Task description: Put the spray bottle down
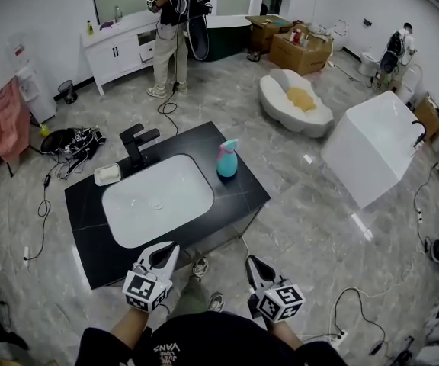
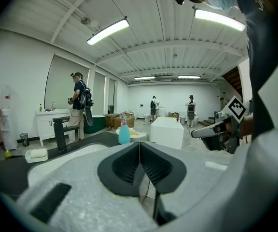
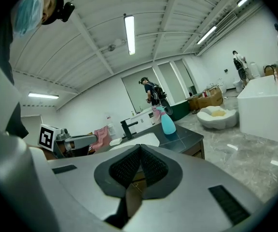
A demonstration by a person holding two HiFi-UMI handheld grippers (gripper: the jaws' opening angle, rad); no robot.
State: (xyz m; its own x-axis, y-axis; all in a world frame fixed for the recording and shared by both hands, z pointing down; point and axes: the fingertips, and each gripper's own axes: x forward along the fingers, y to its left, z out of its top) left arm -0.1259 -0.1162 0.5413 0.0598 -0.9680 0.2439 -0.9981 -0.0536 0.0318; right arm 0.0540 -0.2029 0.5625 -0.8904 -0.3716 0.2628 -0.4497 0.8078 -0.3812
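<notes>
Left gripper view shows the left gripper (image 2: 140, 144) with its grey jaws pressed together and nothing between them. The right gripper (image 3: 140, 148) likewise has its jaws closed tip to tip and empty. Both are held near the front edge of the black stone countertop (image 1: 242, 197), apart from everything on it. The white oval sink basin (image 1: 132, 219) is set into the countertop, and a white soap dish (image 1: 107, 174) carries a pale bar beside the black tap (image 1: 137, 145). The teal plastic spray bottle (image 1: 227, 159) stands upright on the countertop just right of the basin, its long axis vertical and its pink spray head on top
</notes>
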